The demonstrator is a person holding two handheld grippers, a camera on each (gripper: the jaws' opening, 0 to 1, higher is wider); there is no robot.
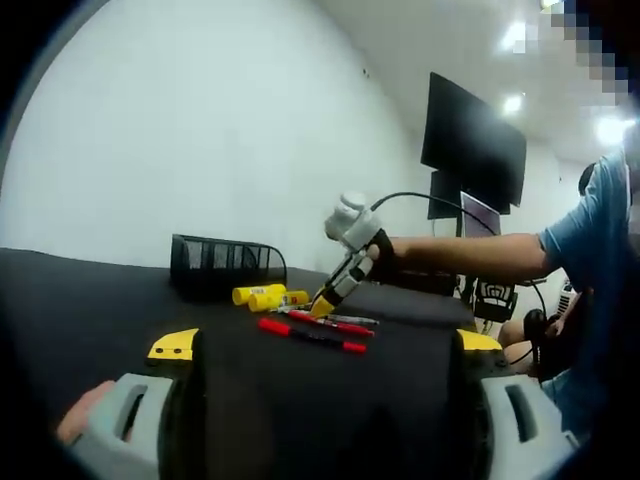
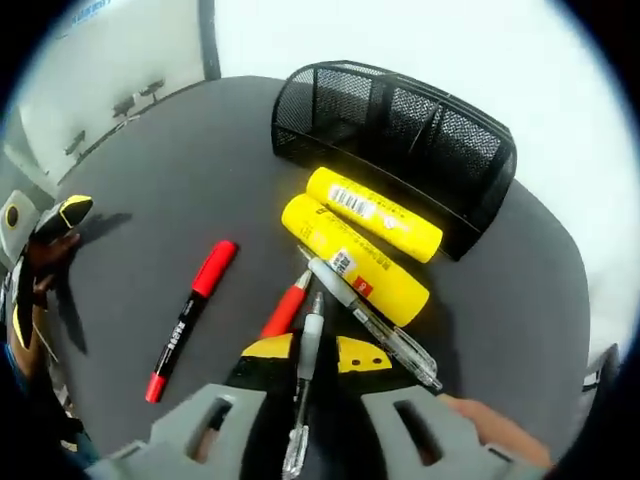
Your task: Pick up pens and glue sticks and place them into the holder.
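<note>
beside the mesh holder (image 2: 400, 130): right tongs (image 2: 316, 352) clamp a clear pen (image 2: 303, 385).
left tongs (image 1: 325, 345) spread wide, well back from it.

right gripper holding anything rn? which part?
Right gripper has its fingers about the slim grey pen near mid-barrel; whether they pinch it cannot be told. Left gripper is open, holding nothing.

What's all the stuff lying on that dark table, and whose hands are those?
Mesh holder: one, black, far side of table.
Glue sticks: two, yellow, side by side in front of the holder.
Red marker: one, lying apart, left in the right gripper view.
Red pen: one, beside the grey pens.
Grey pens: two; one lies between the right gripper's jaws.
Monitor: one, black, background.
Right gripper: closing around a pen.
Left gripper: open.
</note>
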